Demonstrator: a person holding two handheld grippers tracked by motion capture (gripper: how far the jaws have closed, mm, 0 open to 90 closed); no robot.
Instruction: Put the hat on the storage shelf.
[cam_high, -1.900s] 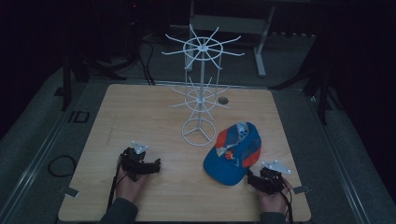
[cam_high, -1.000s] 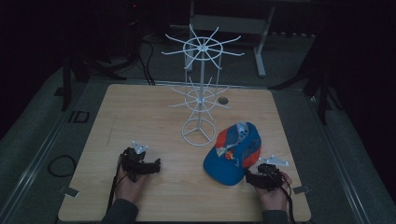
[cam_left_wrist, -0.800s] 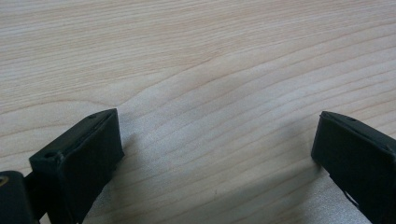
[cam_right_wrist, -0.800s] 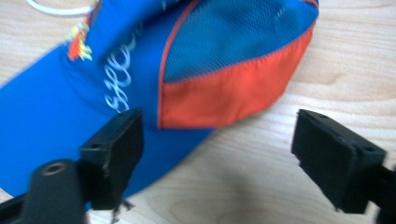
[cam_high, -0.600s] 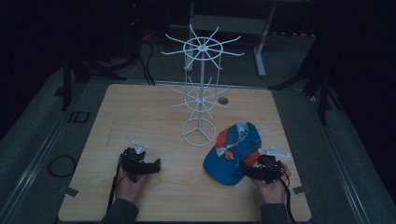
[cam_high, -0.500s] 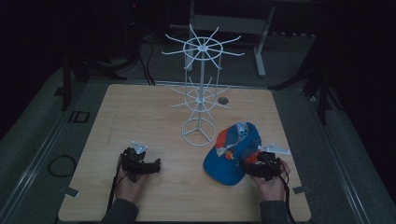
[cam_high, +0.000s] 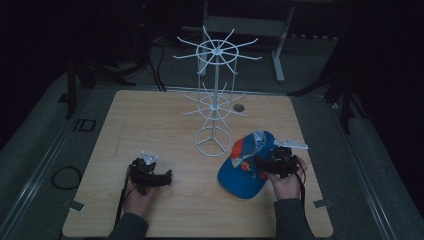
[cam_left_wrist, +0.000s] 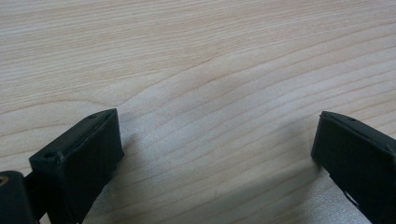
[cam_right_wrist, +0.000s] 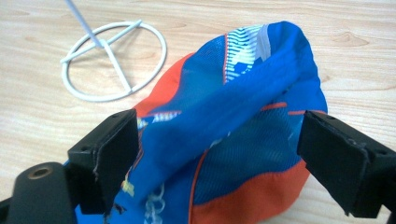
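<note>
Since approx 2 s ago my right gripper (cam_high: 256, 162) has slid in from the table's near right corner to the cap (cam_high: 245, 167); my left gripper (cam_high: 167, 177) hasn't budged, and the cap and rack sit where they were. Right jaws now stand wide apart w/ the cap's crown between them; in the right gripper view (cam_right_wrist: 219, 154) the left jaw touches the fabric, the right jaw is just clear of it, so not clamped yet. Cap lies on the table (cam_high: 150, 120) right of centre, near the front edge, just beside the rack's ring base. It's soft blue cloth w/ orange panels, mesh sections, a patterned white-blue strip, and a thick folded ridge running across the top. Rack (cam_high: 215, 95) is thin white wire: round ring foot w/ three spokes, upright pole, two tiers of radiating arms, nothing hung on them. Left jaws also wide apart, holding nothing, low over bare pale wood w/ wavy grain, front left of the table.
</note>
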